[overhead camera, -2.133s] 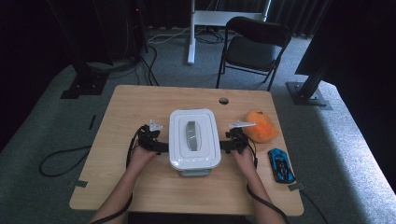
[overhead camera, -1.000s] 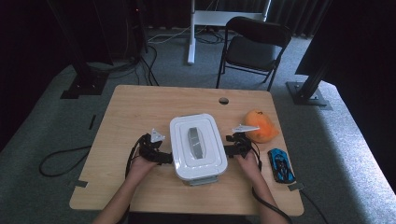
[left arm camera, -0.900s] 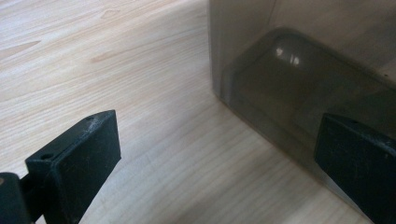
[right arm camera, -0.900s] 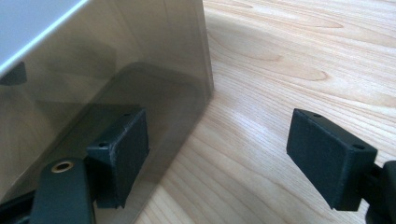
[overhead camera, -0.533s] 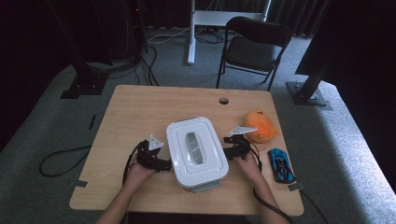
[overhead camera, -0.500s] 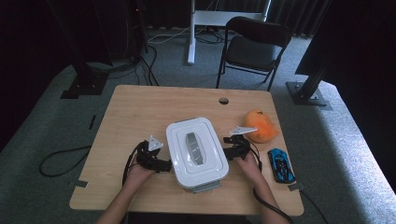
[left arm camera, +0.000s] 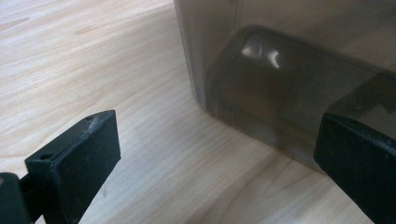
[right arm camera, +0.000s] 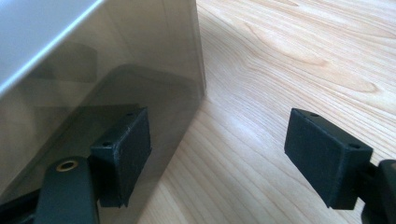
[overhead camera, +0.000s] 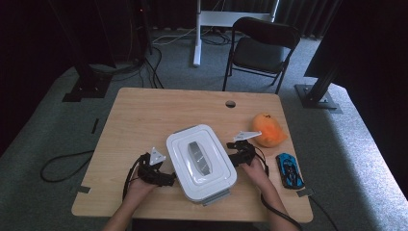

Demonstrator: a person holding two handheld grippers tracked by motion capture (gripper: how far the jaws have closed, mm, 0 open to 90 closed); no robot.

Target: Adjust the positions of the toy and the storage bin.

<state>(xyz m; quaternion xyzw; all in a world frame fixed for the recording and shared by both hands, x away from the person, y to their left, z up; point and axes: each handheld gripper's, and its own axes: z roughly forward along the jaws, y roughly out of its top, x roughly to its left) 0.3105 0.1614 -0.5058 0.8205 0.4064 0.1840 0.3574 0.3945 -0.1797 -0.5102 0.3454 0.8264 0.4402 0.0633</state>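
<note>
Box (overhead camera: 201, 161) sat near the front edge of the table (overhead camera: 144, 115), skewed, its white lid on — one front corner close to the lip. Left claw (overhead camera: 166, 179) stood wide open against the box's left side; in the left gripper view one jaw hung over bare wood while the other sat by the smoky wall (left arm camera: 280, 93), gripping nothing. Right claw (overhead camera: 232, 159) was wide open too, at the box's right side — in the right gripper view one jaw lay close against the wall, whether touching I could not tell, the other well clear.

Risk, as I judged it: with neither claw clamped, an uneven push from one side could swing the box further and tip that corner off the table. A shove to the right might knock it into the orange toy (overhead camera: 268, 130) or the blue car (overhead camera: 288, 169). Smooth walls could also let a jaw slip.
</note>
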